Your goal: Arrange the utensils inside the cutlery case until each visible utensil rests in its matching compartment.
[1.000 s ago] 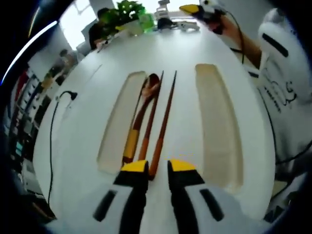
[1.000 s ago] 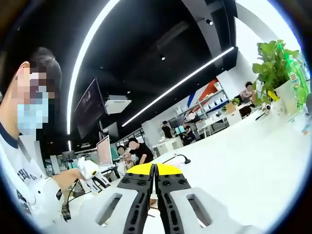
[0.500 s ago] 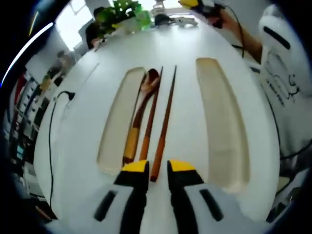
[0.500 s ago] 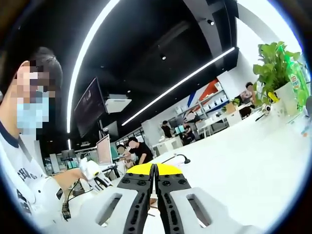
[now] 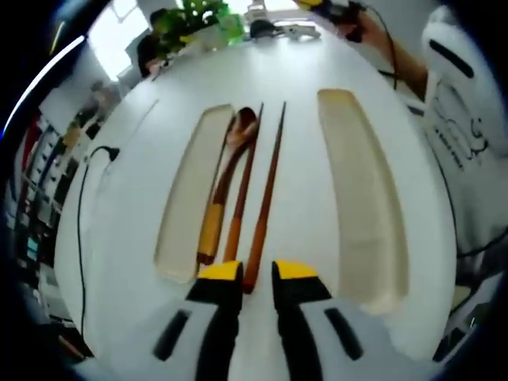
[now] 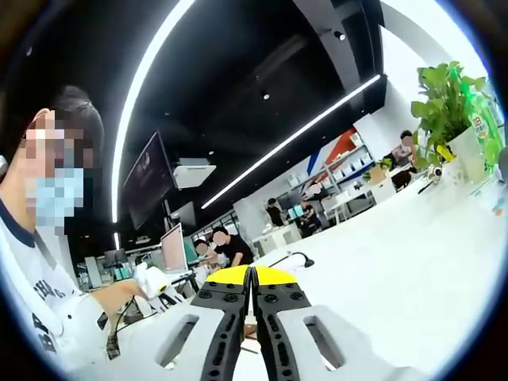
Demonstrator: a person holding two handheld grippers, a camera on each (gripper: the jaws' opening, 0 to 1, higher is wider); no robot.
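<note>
On the white table lie two long beige case compartments, the left compartment (image 5: pixel 181 208) and the right compartment (image 5: pixel 363 194). A wooden spoon (image 5: pixel 225 176) with a yellowish handle rests along the left compartment's inner edge. Two brown chopsticks (image 5: pixel 266 194) lie side by side on the table between the compartments. My left gripper (image 5: pixel 257 272) stands open, its yellow tips on either side of the near end of a chopstick. The right gripper (image 5: pixel 333 9) is held up in a hand at the far end of the table. In the right gripper view, my right gripper (image 6: pixel 250 275) is shut, pointing over the table.
A black cable (image 5: pixel 83 214) runs along the table's left side. A potted plant (image 5: pixel 194 16) and a green bottle (image 5: pixel 232 24) stand at the far edge. The person's white sleeve (image 5: pixel 460 95) borders the right. The plant (image 6: pixel 448 99) and distant people appear in the right gripper view.
The left gripper view has shifted slightly along the chopsticks. The utensils and compartments lie as before. The right gripper stays shut and almost still.
</note>
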